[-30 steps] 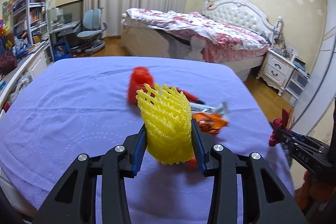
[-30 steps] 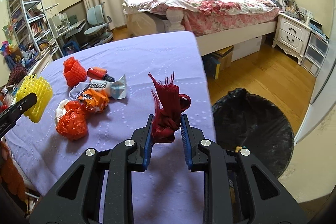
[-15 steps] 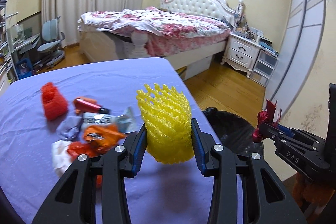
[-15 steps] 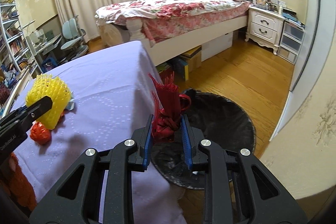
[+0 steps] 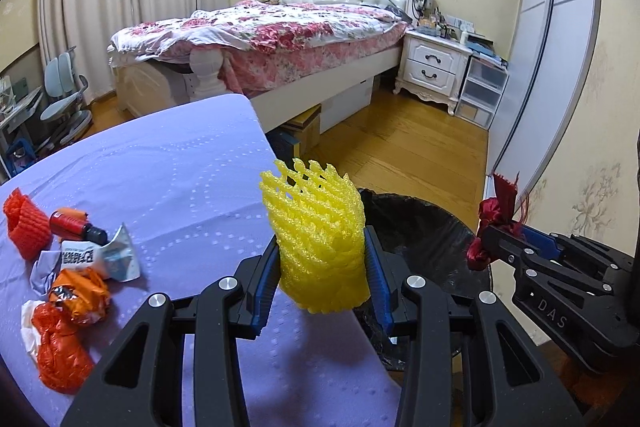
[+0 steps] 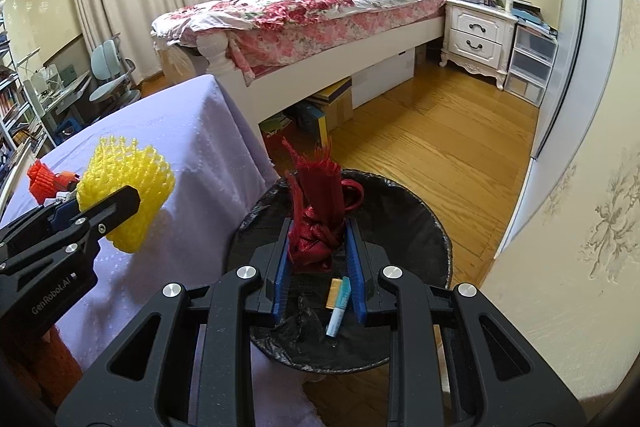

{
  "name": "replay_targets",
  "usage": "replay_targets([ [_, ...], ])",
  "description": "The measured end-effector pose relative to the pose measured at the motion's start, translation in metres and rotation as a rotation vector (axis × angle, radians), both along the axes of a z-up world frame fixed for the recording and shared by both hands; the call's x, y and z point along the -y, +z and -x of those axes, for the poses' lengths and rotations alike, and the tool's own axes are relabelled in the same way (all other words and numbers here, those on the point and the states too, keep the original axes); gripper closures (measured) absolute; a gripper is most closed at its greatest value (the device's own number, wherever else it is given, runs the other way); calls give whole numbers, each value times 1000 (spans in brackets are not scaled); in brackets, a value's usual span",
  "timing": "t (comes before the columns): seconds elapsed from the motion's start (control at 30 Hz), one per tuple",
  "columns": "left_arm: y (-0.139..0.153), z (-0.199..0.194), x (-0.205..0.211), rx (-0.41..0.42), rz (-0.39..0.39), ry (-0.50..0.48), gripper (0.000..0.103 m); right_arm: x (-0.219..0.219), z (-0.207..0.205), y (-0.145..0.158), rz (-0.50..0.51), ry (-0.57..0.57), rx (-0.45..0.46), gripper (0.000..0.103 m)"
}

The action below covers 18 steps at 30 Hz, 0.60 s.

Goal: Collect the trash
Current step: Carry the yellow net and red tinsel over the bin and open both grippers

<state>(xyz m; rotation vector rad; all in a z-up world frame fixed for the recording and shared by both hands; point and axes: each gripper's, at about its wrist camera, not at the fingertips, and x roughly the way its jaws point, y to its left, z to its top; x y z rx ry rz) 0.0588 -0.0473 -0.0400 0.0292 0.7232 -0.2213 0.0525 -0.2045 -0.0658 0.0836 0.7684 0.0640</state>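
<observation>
My left gripper (image 5: 320,263) is shut on a yellow foam fruit net (image 5: 316,239), held above the right edge of the purple table (image 5: 168,163); the net also shows in the right wrist view (image 6: 128,187). My right gripper (image 6: 318,247) is shut on a dark red mesh bundle (image 6: 318,219), held over the open black-lined trash bin (image 6: 416,227). The bundle also shows in the left wrist view (image 5: 498,219), above the bin (image 5: 424,239). Left on the table lie an orange foam net (image 5: 24,227), a small bottle (image 5: 76,227), wrappers (image 5: 100,255) and an orange bag (image 5: 60,347).
A blue-white stick and a gold wrapper (image 6: 338,301) lie in the bin. A bed (image 6: 320,11) stands beyond, boxes under it. A white nightstand (image 6: 480,35) stands at the right wall. Wooden floor (image 6: 440,147) surrounds the bin.
Both grippers have swung right, away from the table. The right gripper with the red bundle now hangs over the bin; the left gripper with the yellow net has reached the table's edge.
</observation>
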Motion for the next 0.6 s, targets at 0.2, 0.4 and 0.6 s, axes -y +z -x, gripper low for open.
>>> replay_targets([
  [0.2, -5, -13, 17, -15, -15, -16, 62, 11, -8, -7, -7, -18, -12, 78],
  [0.4, -9, -17, 34, -8, -54, -39, 61, 20, -15, -10, -13, -32, -18, 78],
  [0.6, -11, -22, 34, -22, -51, -27, 41, 24, -18, -12, -16, -45, -20, 71],
])
